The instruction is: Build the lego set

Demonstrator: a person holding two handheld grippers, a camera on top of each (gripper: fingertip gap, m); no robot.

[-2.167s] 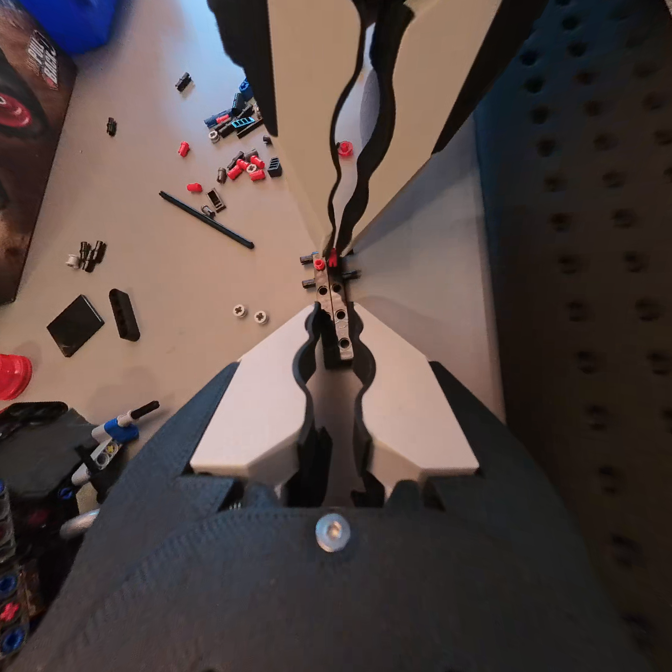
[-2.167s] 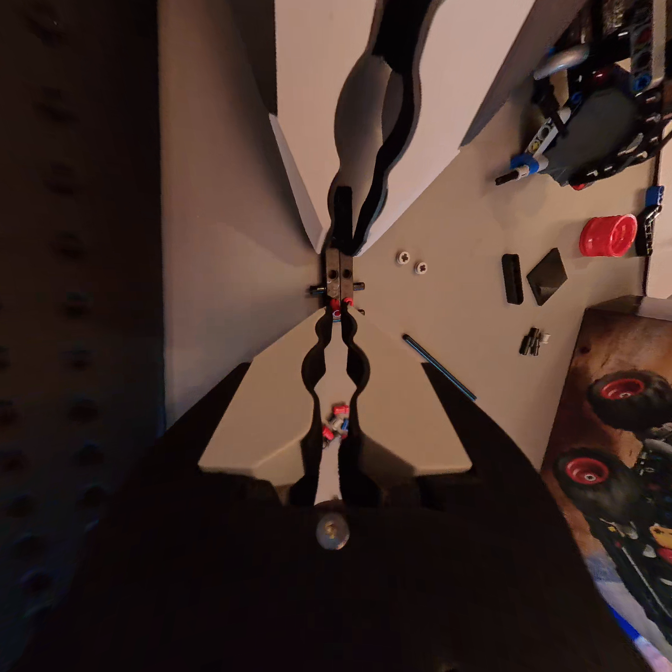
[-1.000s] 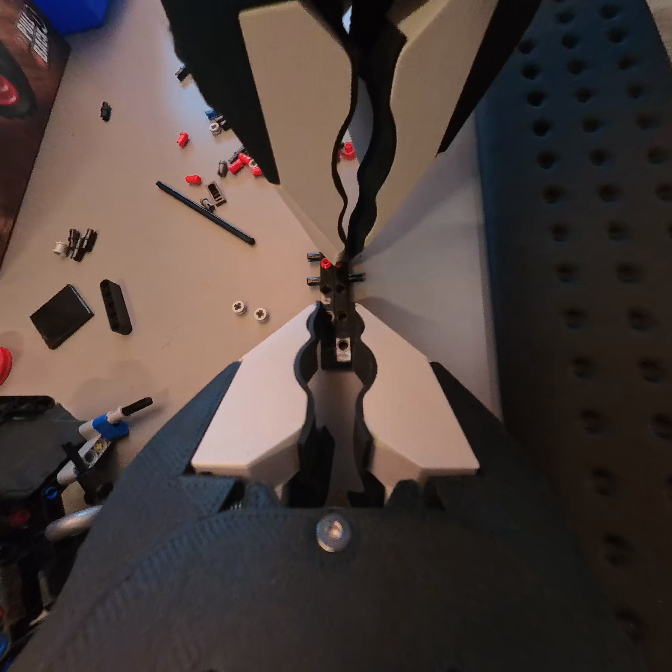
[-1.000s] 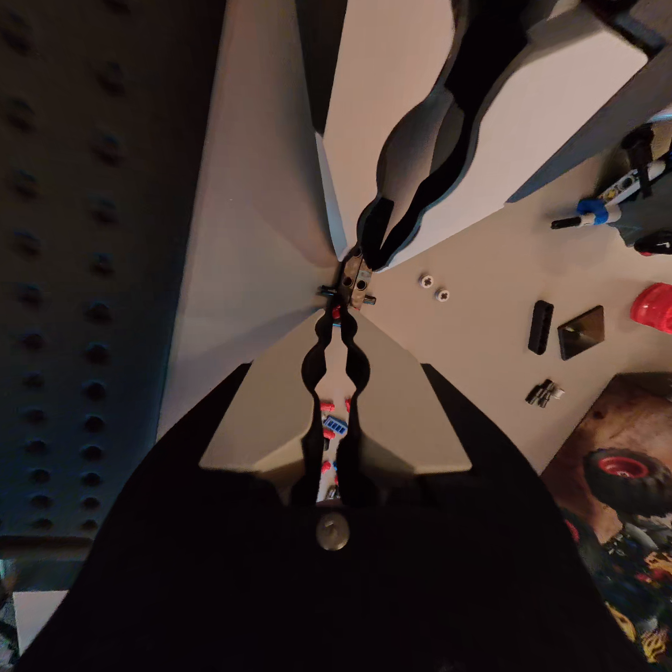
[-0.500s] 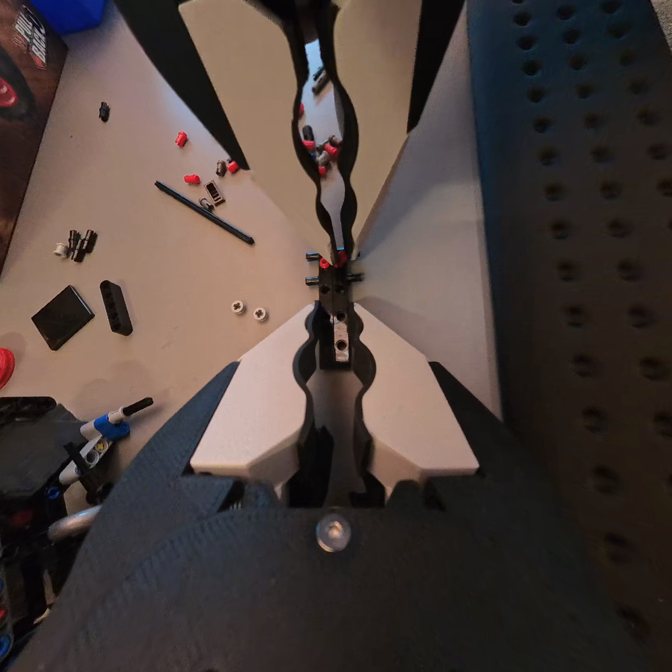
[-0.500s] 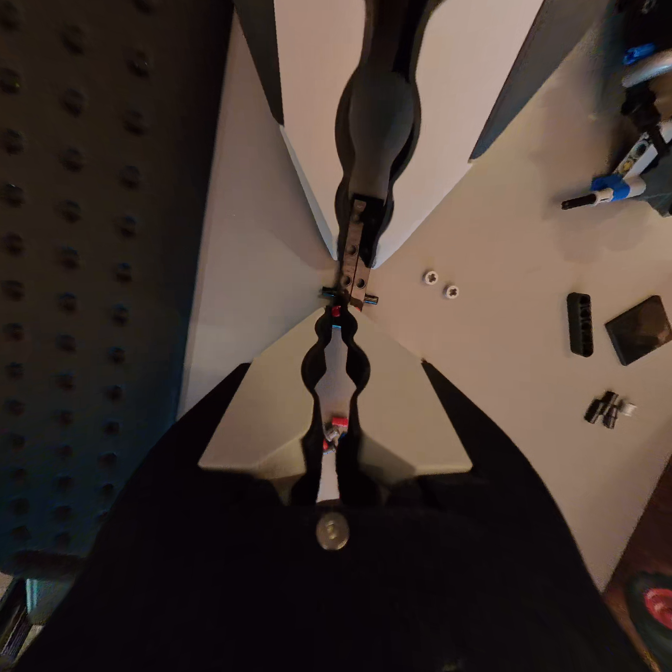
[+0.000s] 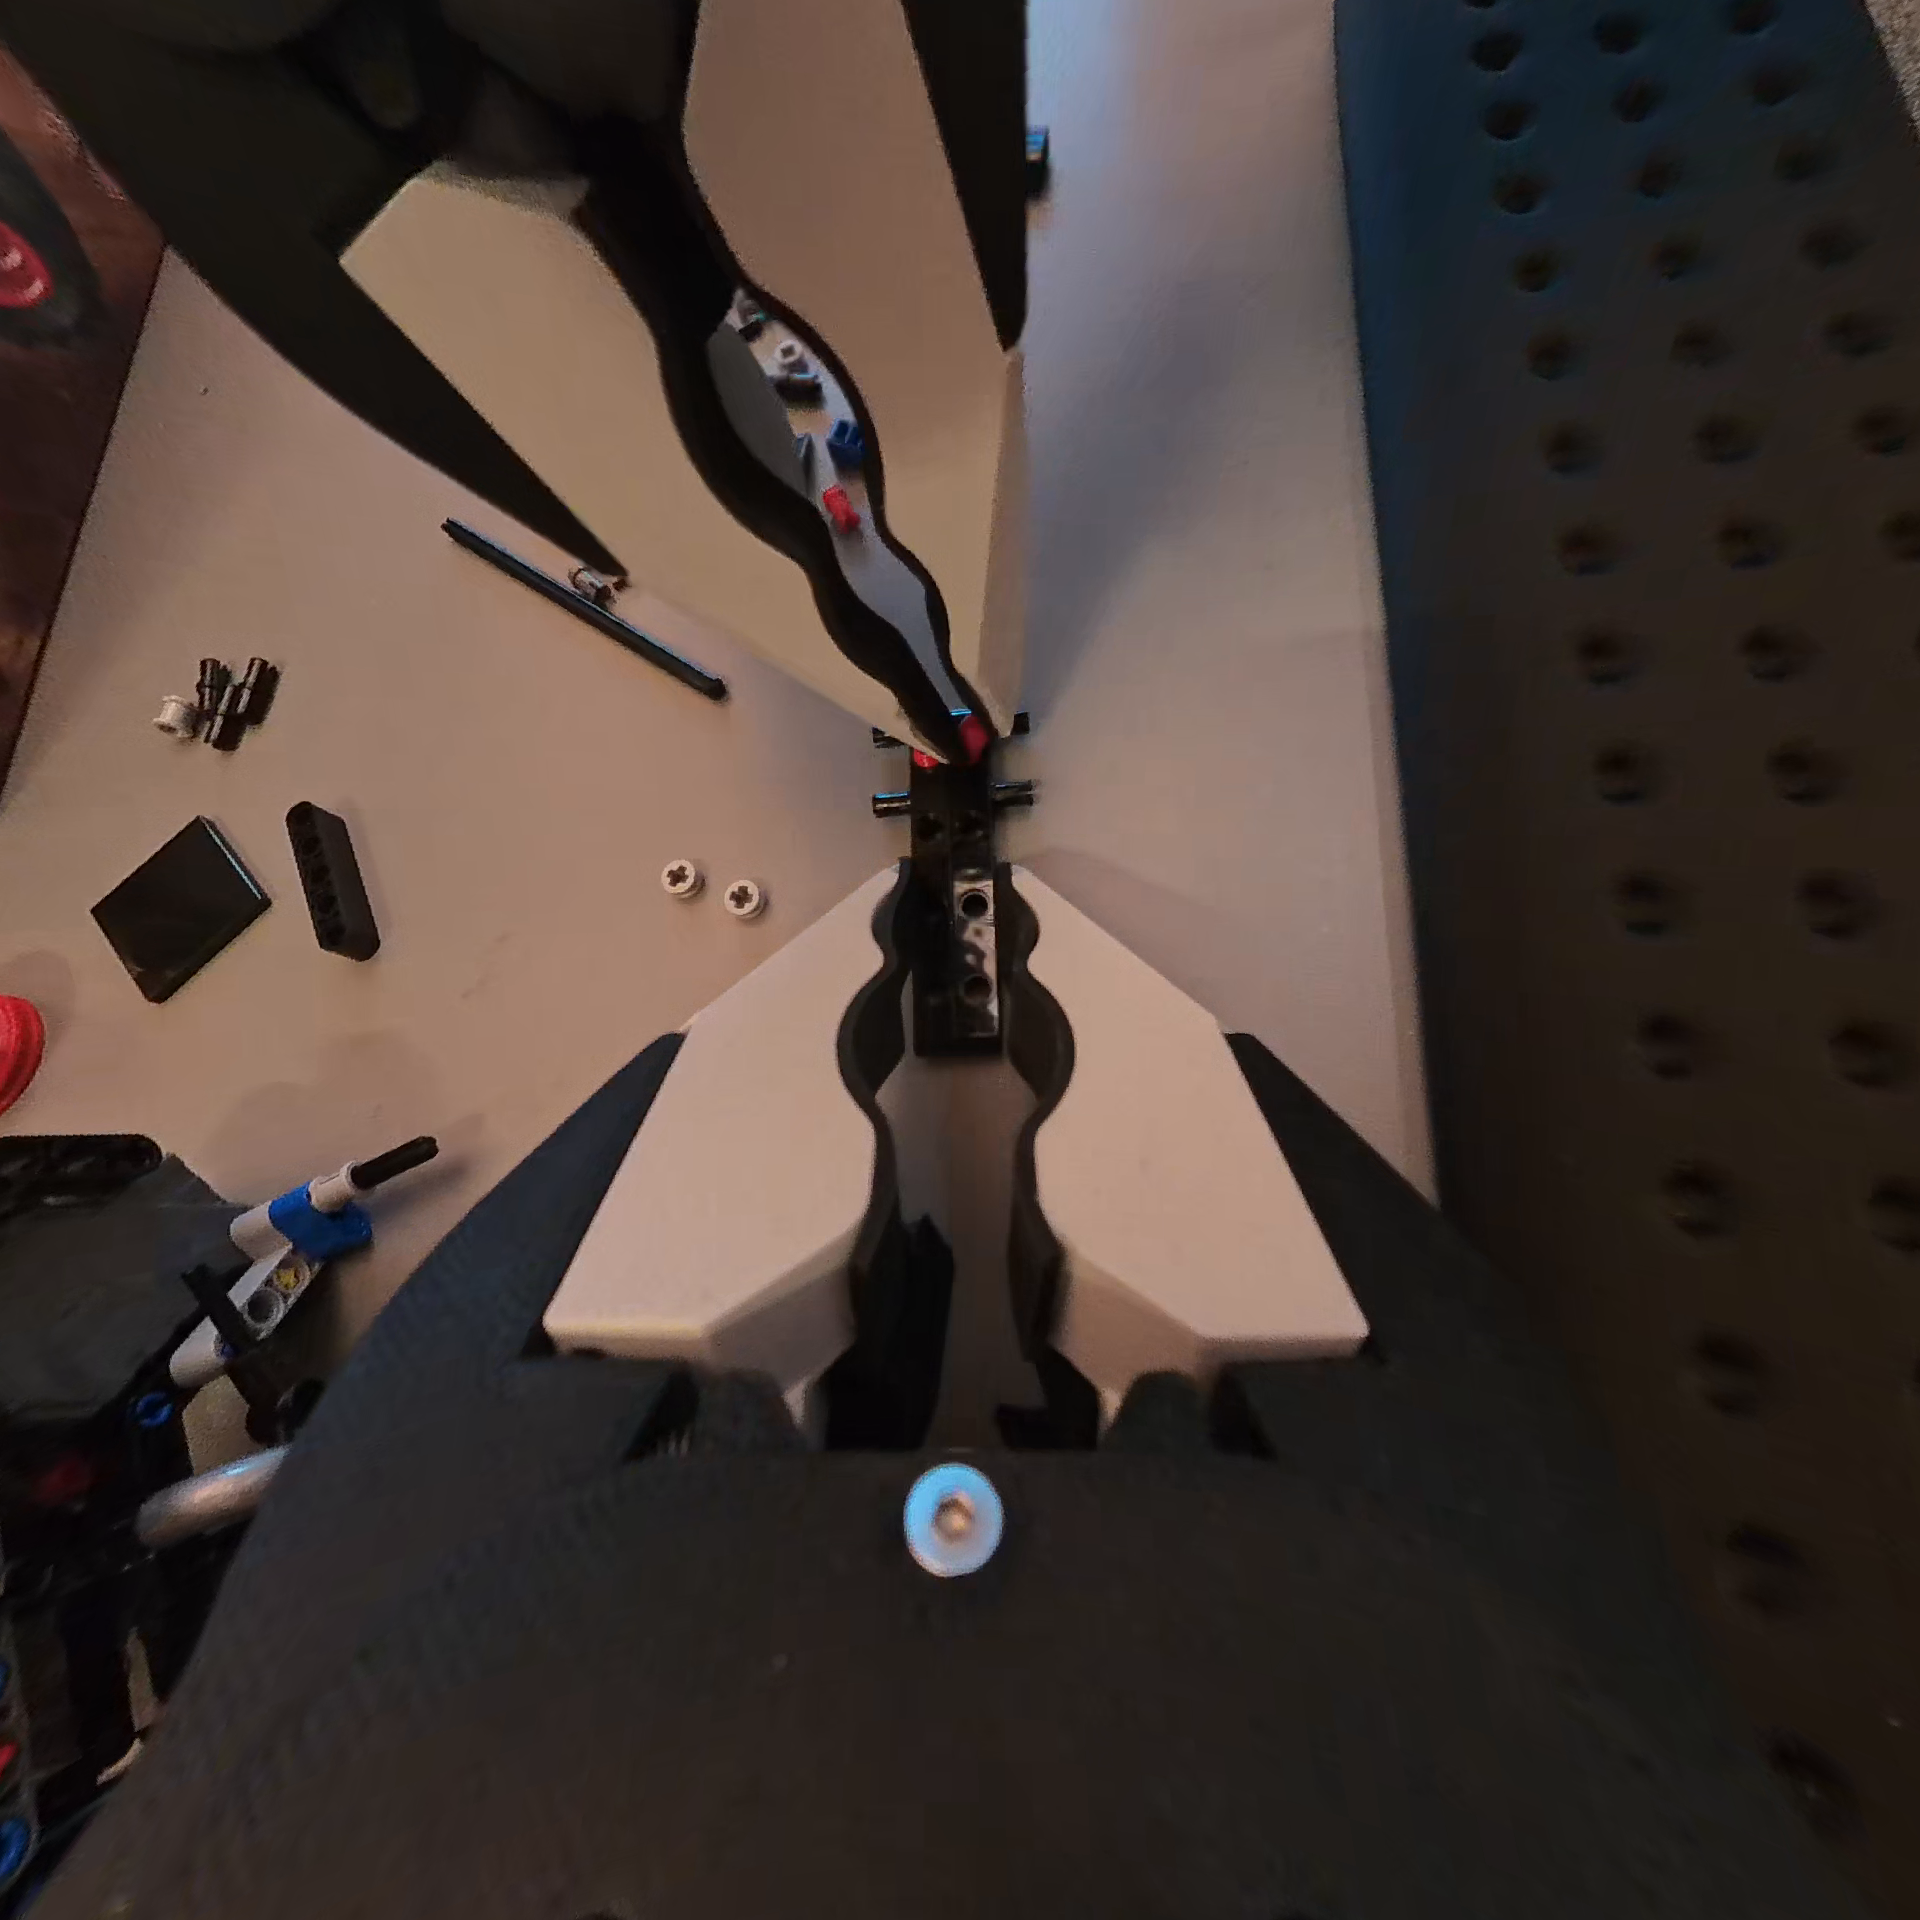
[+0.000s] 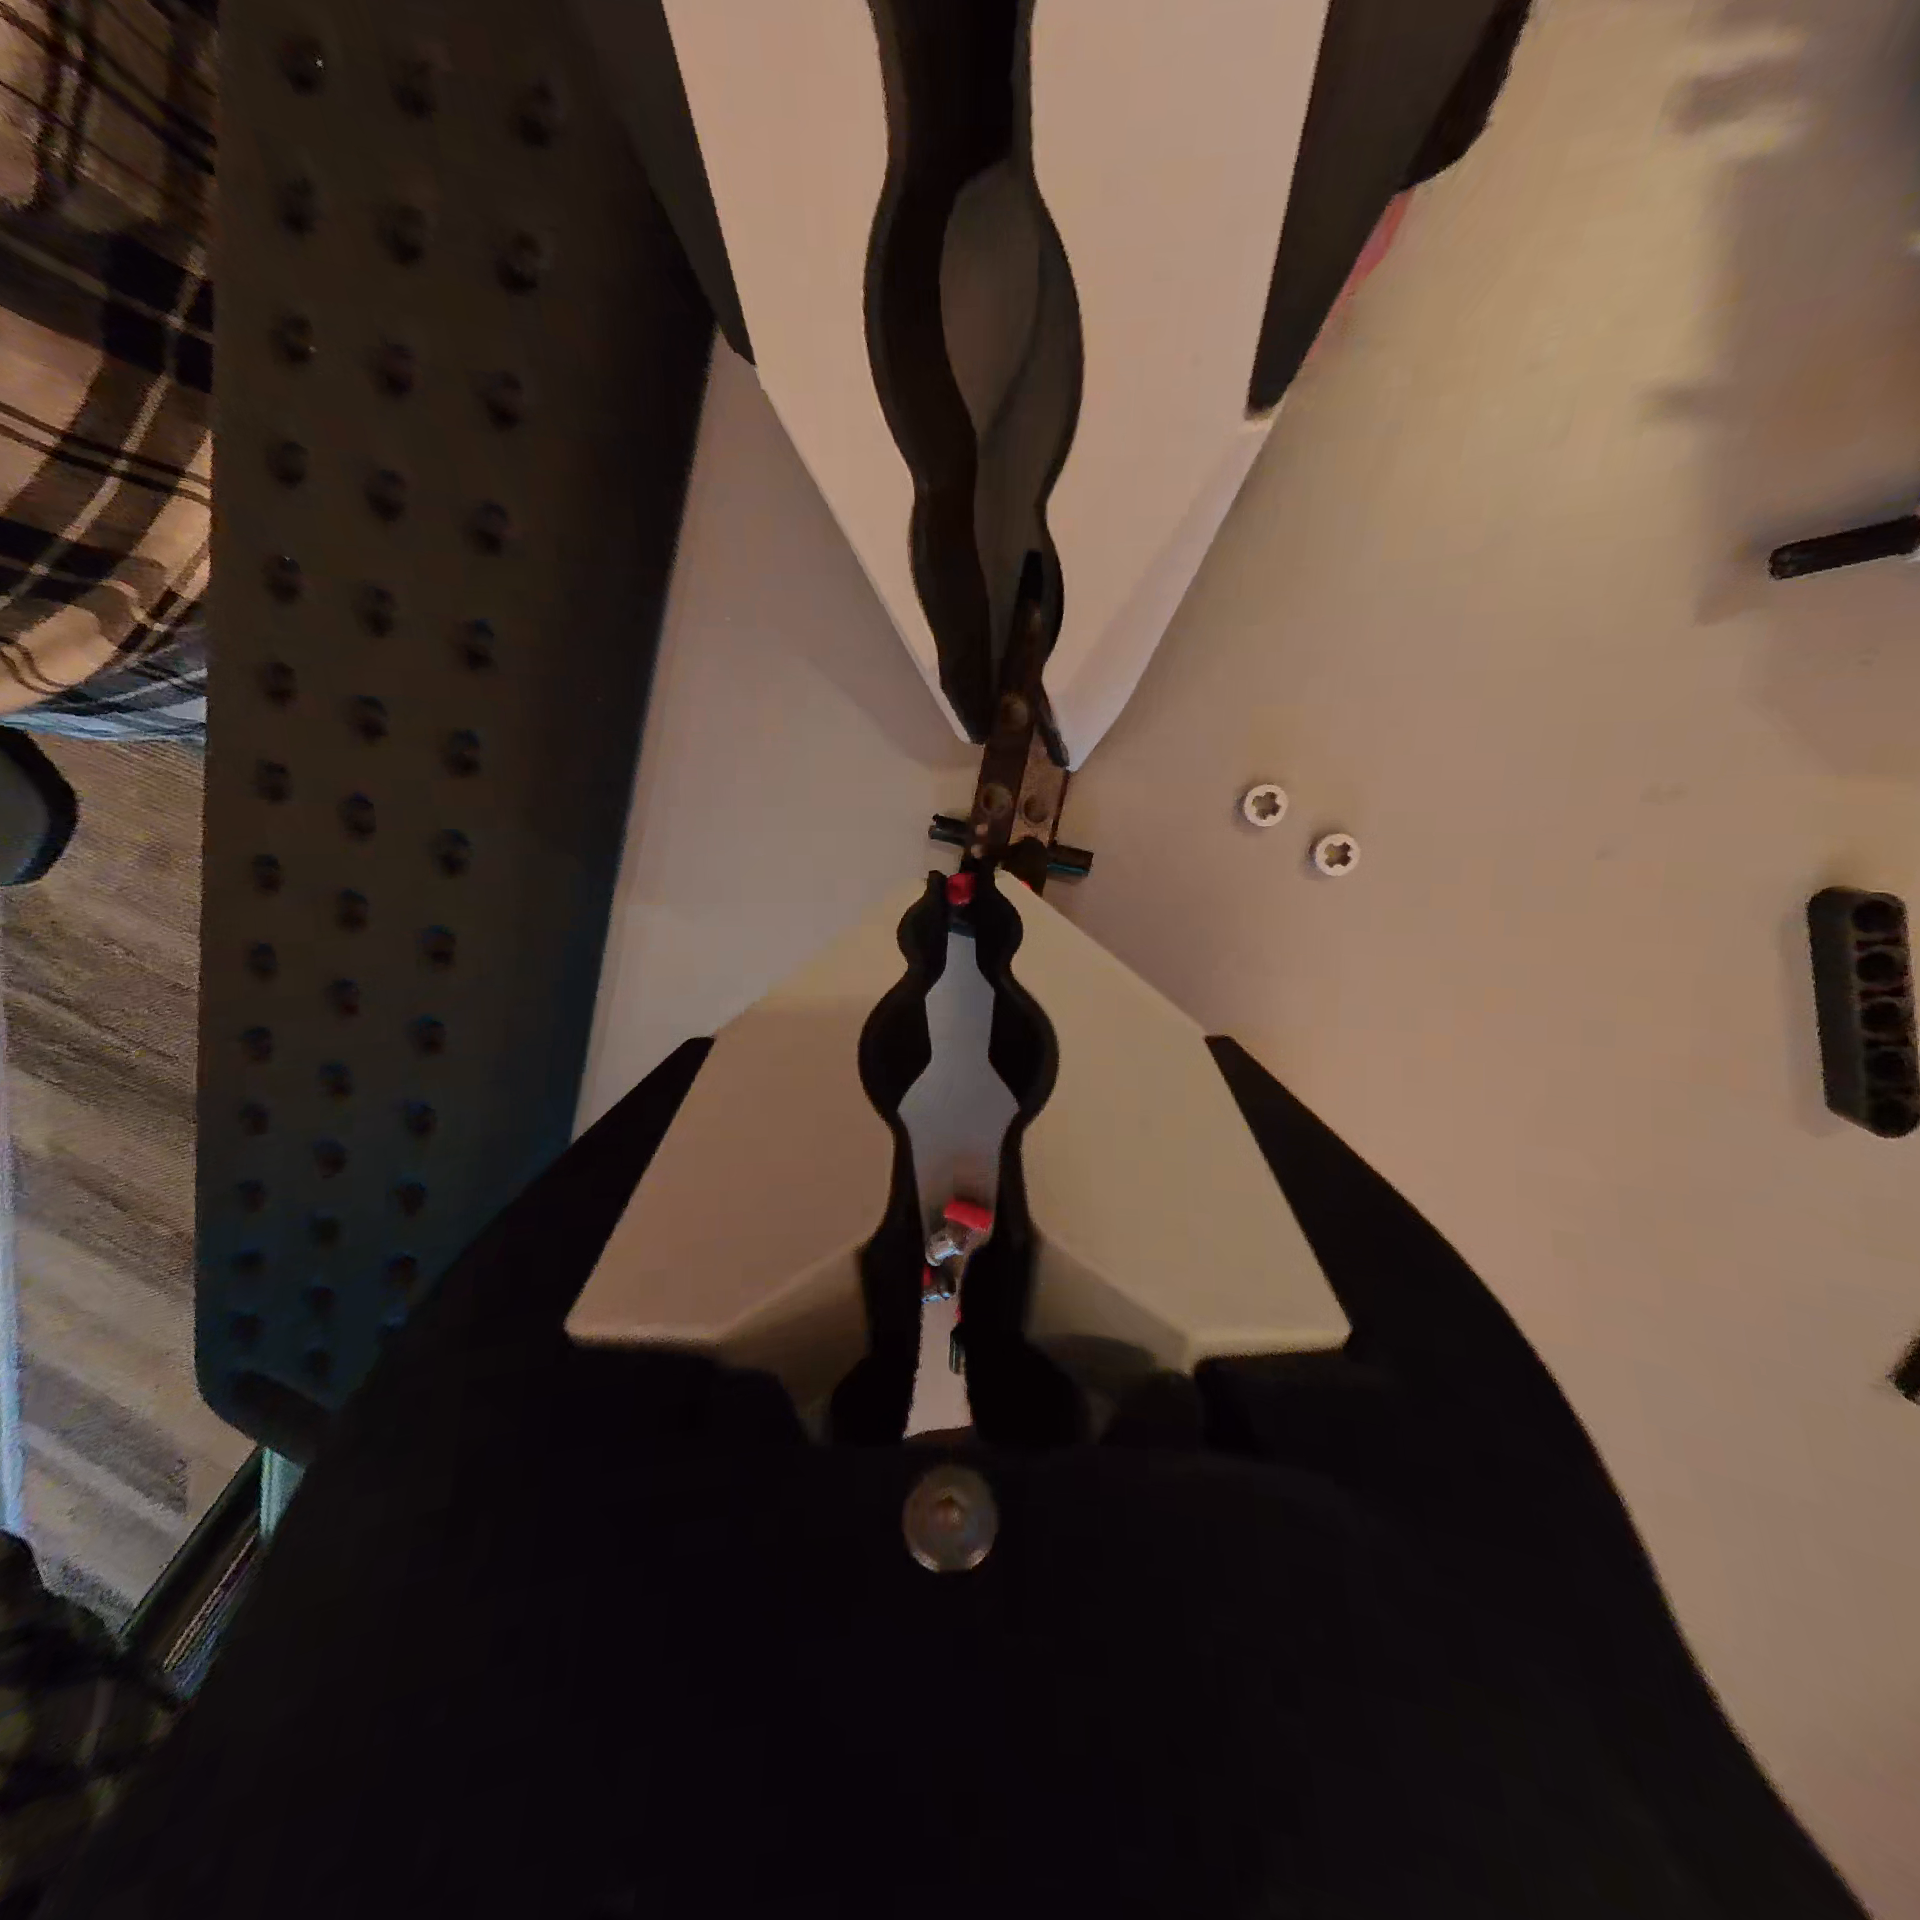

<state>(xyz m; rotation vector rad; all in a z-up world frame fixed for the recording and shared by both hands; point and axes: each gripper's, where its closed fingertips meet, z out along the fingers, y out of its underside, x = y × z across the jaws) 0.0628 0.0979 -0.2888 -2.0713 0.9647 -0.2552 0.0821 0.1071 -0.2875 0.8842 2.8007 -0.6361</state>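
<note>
Pale counter (image 7: 436, 997) runs beside a dark perforated panel (image 7: 1662, 727). Above it, the left tool (image 7: 954, 883) is clamped on a black beam assembly (image 7: 951, 831). The right tool (image 8: 961, 899) meets its far end tip to tip, pinching a red pin (image 8: 961, 886). Two white bushes (image 7: 712, 885), a black axle (image 7: 582, 608), a short black beam (image 7: 330, 878) and a black tile (image 7: 179, 906) lie loose nearby.

The left gripper (image 7: 954, 883) points forward with its jaws clamped on a black beam assembly (image 7: 956, 831). The right gripper (image 8: 961, 894) faces it tip to tip, jaws pinching a red pin (image 8: 960, 886) at that assembly's far end.
</note>
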